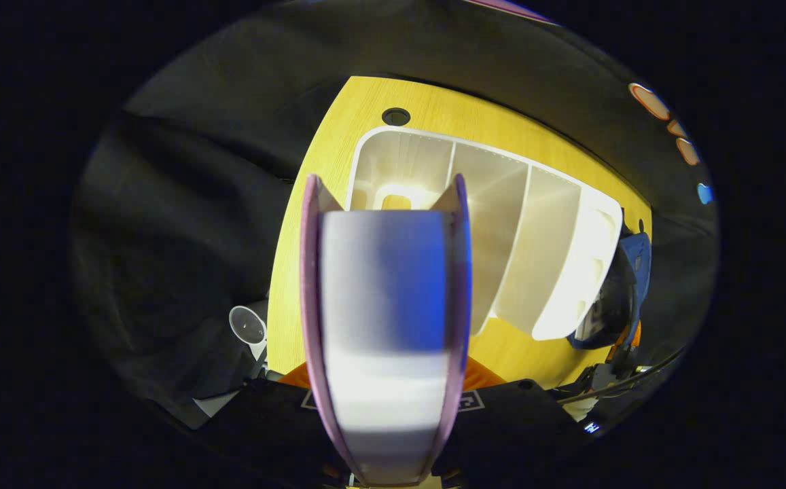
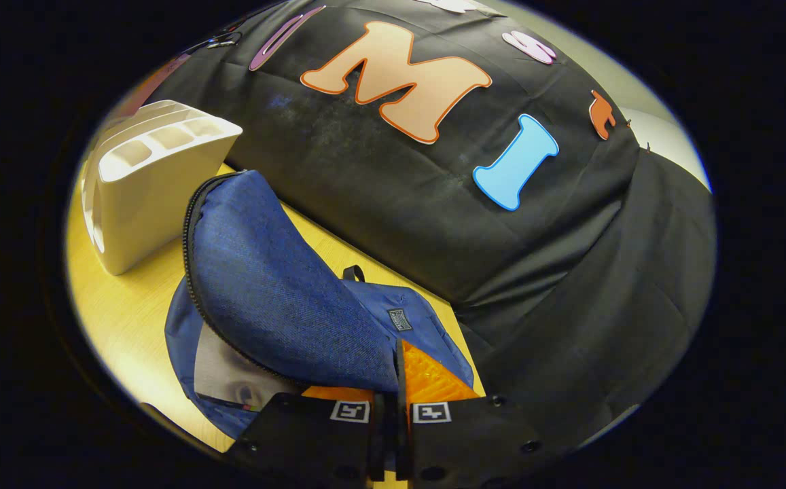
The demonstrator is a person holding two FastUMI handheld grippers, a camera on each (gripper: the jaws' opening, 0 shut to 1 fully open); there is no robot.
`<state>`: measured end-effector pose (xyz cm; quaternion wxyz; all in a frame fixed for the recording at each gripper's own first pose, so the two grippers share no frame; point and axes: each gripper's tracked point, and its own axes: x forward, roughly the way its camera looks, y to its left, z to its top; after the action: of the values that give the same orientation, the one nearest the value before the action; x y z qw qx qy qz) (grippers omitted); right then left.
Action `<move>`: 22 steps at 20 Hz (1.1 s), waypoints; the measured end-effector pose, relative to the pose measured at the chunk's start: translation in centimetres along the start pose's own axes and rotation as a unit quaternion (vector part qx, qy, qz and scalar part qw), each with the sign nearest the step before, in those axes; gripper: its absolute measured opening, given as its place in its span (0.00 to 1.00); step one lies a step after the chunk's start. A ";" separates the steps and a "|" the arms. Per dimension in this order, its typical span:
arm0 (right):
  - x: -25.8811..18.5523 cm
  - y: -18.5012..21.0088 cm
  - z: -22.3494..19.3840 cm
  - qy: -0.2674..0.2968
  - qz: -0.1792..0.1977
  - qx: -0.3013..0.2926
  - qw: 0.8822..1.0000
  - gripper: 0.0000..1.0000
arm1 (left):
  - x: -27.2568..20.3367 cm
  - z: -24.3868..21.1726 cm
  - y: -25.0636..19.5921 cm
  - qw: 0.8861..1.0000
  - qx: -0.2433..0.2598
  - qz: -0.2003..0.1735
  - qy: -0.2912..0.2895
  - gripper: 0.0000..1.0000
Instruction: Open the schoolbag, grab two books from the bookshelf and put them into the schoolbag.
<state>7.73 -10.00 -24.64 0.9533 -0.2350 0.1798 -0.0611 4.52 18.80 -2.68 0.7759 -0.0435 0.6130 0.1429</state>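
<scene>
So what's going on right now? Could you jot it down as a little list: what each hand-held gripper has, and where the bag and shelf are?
left hand-held gripper: shut on a book, held above the table
right hand-held gripper: shut on the schoolbag's flap, holding it up
schoolbag: blue, unzipped, lying on the table; something printed shows inside the opening
bookshelf: white, with dividers, slots look empty, standing beside the schoolbag
table: yellow wood
likely next step: put the book into the open schoolbag
</scene>
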 end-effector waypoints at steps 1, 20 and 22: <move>-0.1 -0.1 -0.1 -0.002 0.003 0.001 1.000 0.07 | -0.9 -0.5 0.0 1.000 -0.006 0.004 -0.010 0.42; 0.0 -0.1 -0.1 -0.023 0.046 0.052 0.997 0.07 | -6.7 -8.8 -20.1 0.975 0.021 -0.211 -0.063 0.41; 0.1 -0.1 0.0 -0.022 0.048 0.055 0.997 0.07 | -5.7 -8.9 -22.8 0.969 0.028 -0.237 -0.060 0.41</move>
<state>7.77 -10.12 -24.65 0.9703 -0.1743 0.1663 -0.0196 1.21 -6.07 -1.82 0.8240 -0.1576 0.5409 -0.0600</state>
